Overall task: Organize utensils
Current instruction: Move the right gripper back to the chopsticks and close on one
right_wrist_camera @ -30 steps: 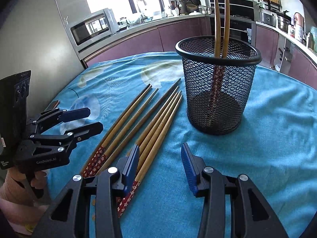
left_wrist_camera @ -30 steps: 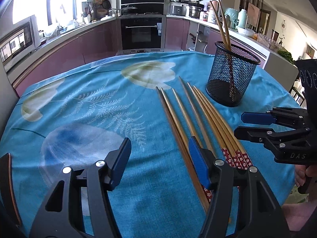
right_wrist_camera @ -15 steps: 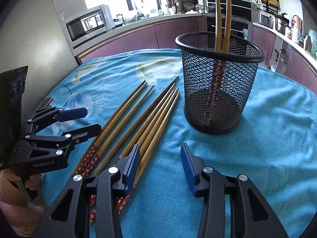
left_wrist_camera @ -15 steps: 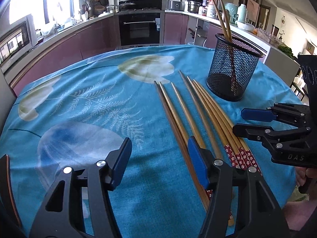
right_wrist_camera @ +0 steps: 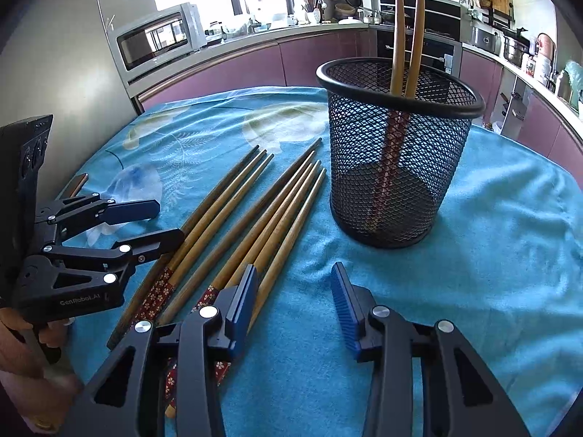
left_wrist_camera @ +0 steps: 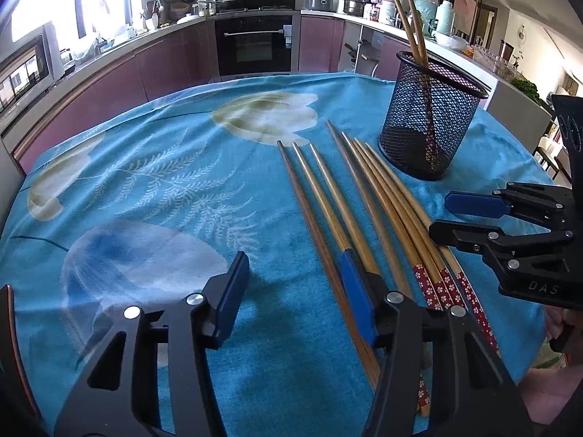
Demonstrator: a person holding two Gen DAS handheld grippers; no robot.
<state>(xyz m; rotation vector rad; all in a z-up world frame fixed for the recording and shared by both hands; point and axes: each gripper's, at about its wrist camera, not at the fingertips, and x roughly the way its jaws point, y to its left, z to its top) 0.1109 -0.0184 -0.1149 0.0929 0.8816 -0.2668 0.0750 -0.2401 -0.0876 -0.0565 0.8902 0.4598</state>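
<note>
Several wooden chopsticks [left_wrist_camera: 368,196] with red flowered ends lie side by side on the blue cloth; they also show in the right wrist view [right_wrist_camera: 262,215]. A black mesh cup [left_wrist_camera: 430,123] stands upright beyond them with two chopsticks [right_wrist_camera: 408,29] in it; it also shows in the right wrist view [right_wrist_camera: 397,153]. My left gripper [left_wrist_camera: 291,291] is open and empty, its right finger over the leftmost chopsticks. My right gripper [right_wrist_camera: 291,298] is open and empty, its left finger over the red ends, in front of the cup.
The round table's blue flowered cloth [left_wrist_camera: 145,182] drops off at its edges. Purple kitchen cabinets [left_wrist_camera: 164,62], an oven [left_wrist_camera: 255,43] and a microwave [right_wrist_camera: 160,40] ring the room behind.
Both grippers have edged slightly forward toward the chopsticks and cup. Both stay open and empty. Nothing on the table has moved.
</note>
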